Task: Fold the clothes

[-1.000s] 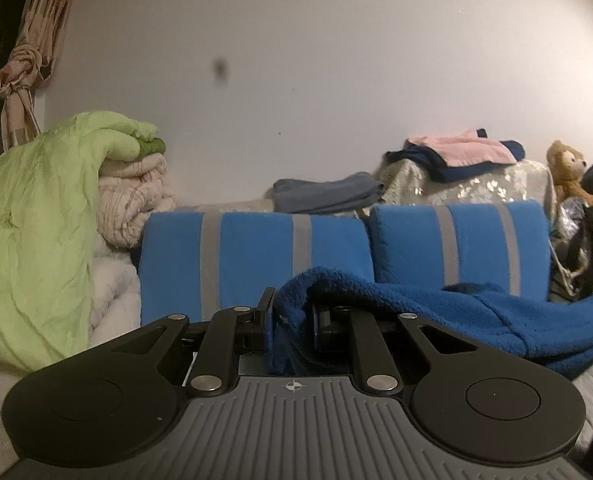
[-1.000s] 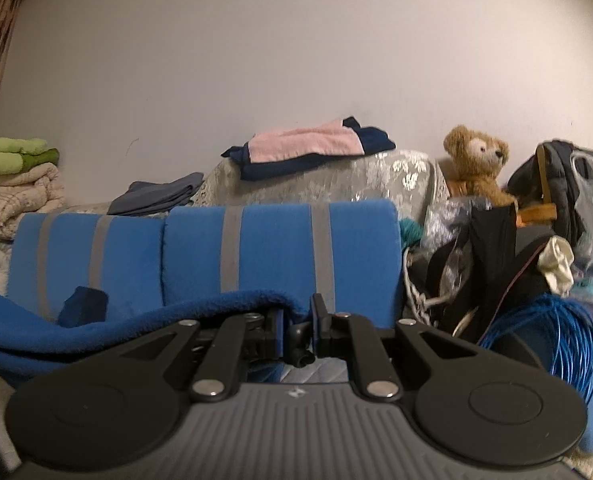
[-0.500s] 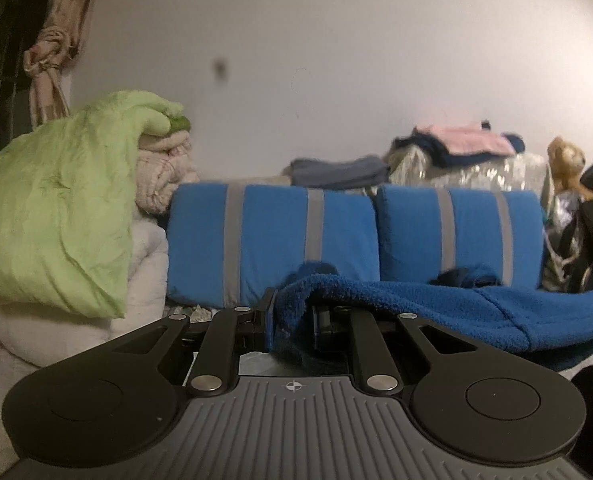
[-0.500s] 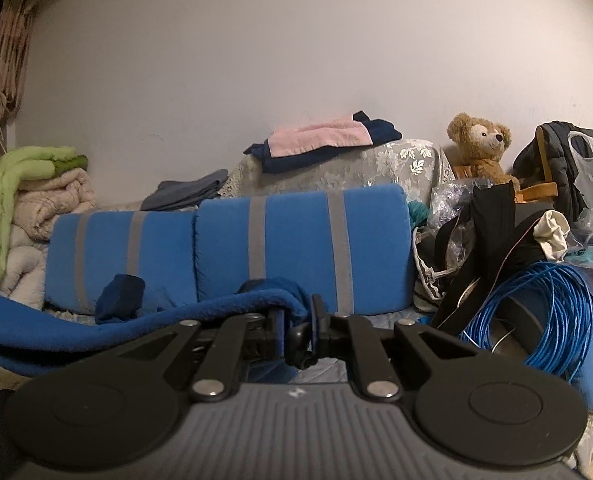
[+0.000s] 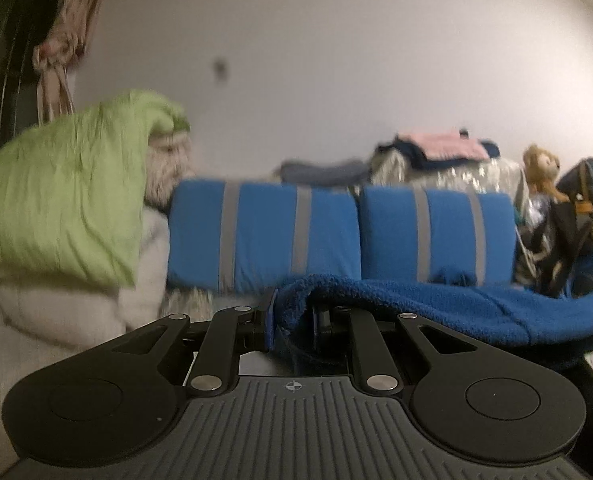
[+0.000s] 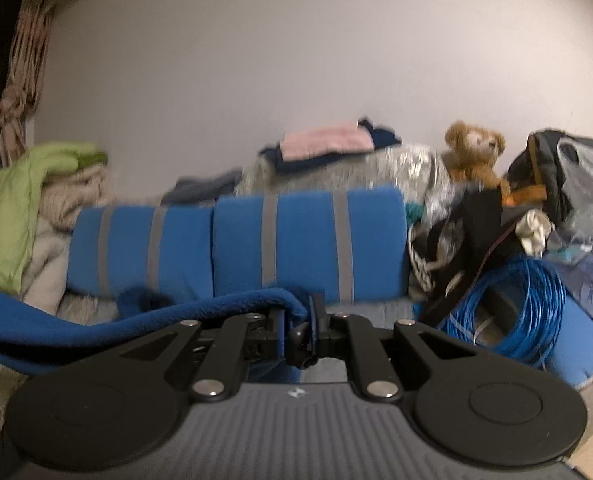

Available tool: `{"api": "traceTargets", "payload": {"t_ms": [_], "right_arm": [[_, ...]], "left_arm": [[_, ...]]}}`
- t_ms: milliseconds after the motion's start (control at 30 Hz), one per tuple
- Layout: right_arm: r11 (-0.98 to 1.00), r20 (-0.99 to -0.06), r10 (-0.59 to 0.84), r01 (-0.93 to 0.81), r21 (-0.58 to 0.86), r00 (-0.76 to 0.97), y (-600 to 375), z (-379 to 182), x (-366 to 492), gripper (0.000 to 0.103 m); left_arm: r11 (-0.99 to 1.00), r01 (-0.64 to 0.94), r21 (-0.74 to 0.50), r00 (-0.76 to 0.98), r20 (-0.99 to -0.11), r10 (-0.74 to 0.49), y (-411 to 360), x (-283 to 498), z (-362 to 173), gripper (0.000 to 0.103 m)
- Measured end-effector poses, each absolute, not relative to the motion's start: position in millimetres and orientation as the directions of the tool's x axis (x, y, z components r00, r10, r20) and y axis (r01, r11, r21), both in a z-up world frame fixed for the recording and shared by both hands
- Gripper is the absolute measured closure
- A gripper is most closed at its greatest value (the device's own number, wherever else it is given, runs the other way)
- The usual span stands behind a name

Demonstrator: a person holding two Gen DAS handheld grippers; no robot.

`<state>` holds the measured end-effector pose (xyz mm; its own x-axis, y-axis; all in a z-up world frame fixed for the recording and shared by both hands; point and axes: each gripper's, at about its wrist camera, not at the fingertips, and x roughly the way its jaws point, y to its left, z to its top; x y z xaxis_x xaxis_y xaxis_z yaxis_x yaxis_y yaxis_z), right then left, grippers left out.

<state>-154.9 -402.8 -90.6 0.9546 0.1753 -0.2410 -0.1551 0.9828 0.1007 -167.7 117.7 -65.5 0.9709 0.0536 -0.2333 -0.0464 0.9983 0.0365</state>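
Both clamped on the fleece [image 5: 436, 300]: left gripper [image 5: 290, 322], right gripper [image 6: 298, 322]. Pulled back from the cushions [image 6: 236, 248], which look smaller; probably carrying the fold over.

Home bedroom: striped blue cushions [image 6: 308, 248], teddy bear [image 6: 474, 152], piled bedding [image 5: 68, 200]

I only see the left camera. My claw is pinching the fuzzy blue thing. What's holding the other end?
Observer: The right claw is shut on the other end of the blue fleece.
Operator: What's on the right of the striped cushions? It's just a dark jumble for me.
Observer: A coil of blue cable lies low beside the blue striped cushions.
Operator: Is my teddy sitting alone?
Observer: No, the teddy bear has a dark bag with clear plastic right next to it.
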Motion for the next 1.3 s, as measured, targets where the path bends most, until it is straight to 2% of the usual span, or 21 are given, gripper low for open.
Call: {"api": "traceTargets", "payload": {"t_ms": [233,367,433,467,500,533,567,733,767,900,1167,1300], "right_arm": [[0.970,-0.471,0.237,-0.179,0.167,0.849,-416.3,-132.7,-153.2,0.091],[0.944,-0.585,0.331,-0.268,0.195,0.741,-422.9,-148.6,-149.8,0.087],[0.904,-0.623,0.419,-0.371,0.214,0.661,-427.5,-151.7,-151.0,0.063],[0.884,-0.639,0.451,-0.408,0.227,0.623,-431.2,-151.0,-151.0,0.046],[0.867,-0.656,0.476,-0.437,0.239,0.586,-435.2,-149.8,-150.6,0.017],[0.855,-0.669,0.487,-0.462,0.235,0.561,-438.0,-146.4,-150.5,0.004],[0.846,-0.670,0.492,-0.487,0.217,0.556,-441.5,-140.2,-151.4,0.001],[0.829,-0.596,0.529,-0.516,0.213,0.604,-462.8,-94.0,-141.3,0.001],[0.833,-0.577,0.529,-0.509,0.216,0.622,-466.5,-82.7,-136.5,0.001],[0.876,-0.542,0.473,-0.435,0.206,0.695,-473.9,-35.6,-109.9,0.001],[0.910,-0.507,0.407,-0.384,0.157,0.760,-495.4,66.6,-62.1,0.001],[0.919,-0.502,0.386,-0.372,0.133,0.774,-513.1,107.5,-50.0,0.001]], "left_arm": [[0.999,0.039,-0.011,0.881,-0.471,-0.040,139.7,-180.3,-107.3,0.086],[0.988,0.138,-0.073,0.782,-0.603,-0.154,154.7,-180.0,-120.5,0.079],[0.976,0.191,-0.102,0.728,-0.653,-0.210,162.1,-181.7,-119.2,0.069],[0.969,0.215,-0.119,0.699,-0.674,-0.238,167.8,-182.9,-113.9,0.055],[0.962,0.238,-0.138,0.670,-0.694,-0.265,173.7,-184.1,-108.2,0.039],[0.953,0.260,-0.157,0.639,-0.712,-0.292,179.5,-185.3,-102.5,0.032],[0.947,0.273,-0.168,0.638,-0.706,-0.308,184.8,-187.8,-94.6,0.024],[0.907,0.338,-0.251,0.687,-0.593,-0.420,209.3,-193.6,-40.6,0.018],[0.907,0.336,-0.253,0.705,-0.570,-0.421,211.2,-191.7,-28.4,0.015],[0.904,0.311,-0.292,0.728,-0.539,-0.424,212.8,-172.5,13.7,0.014],[0.943,0.221,-0.247,0.767,-0.553,-0.325,214.8,-155.1,80.5,0.014],[0.961,0.190,-0.202,0.808,-0.523,-0.270,217.8,-154.2,114.5,0.014]]}}
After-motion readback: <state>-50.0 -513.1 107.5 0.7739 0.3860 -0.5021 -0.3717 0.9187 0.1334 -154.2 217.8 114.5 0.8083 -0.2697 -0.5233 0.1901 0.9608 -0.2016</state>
